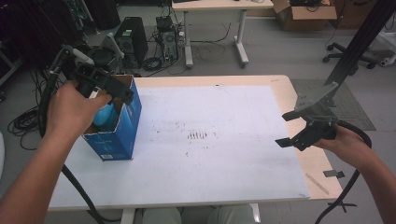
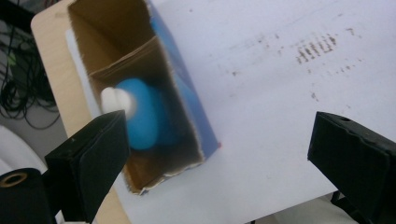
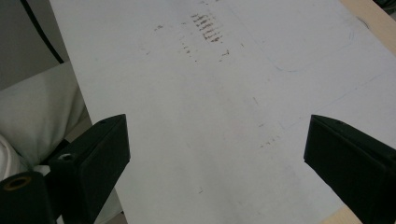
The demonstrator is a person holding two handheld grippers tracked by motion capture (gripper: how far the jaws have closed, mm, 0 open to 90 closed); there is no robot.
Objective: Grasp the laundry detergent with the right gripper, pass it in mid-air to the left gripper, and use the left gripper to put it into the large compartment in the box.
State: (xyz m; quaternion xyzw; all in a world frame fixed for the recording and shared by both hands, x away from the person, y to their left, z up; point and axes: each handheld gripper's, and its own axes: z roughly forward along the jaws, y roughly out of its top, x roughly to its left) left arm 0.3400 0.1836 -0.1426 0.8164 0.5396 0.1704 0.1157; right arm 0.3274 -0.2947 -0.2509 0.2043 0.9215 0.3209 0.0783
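An open-topped blue carton (image 1: 119, 137) stands at the left of the table. Inside it sits a blue bottle (image 1: 103, 115) with a white cap. My left gripper (image 1: 122, 93) hangs just above the carton's mouth, jaws wide open and empty. In the left gripper view the carton (image 2: 187, 93) and the bottle (image 2: 142, 116) lie below and beyond the left jaw, and my left gripper (image 2: 219, 135) holds nothing. My right gripper (image 1: 283, 129) hovers over the table's right side, open. In the right gripper view my right gripper (image 3: 217, 135) frames only bare white sheet.
A large white sheet (image 1: 224, 158) covers most of the wooden table (image 1: 317, 161), with dark smudges (image 1: 198, 135) at its middle. A small black piece (image 1: 334, 173) and a thin stick (image 1: 316, 183) lie near the right front corner. Computers and cables sit on the floor behind.
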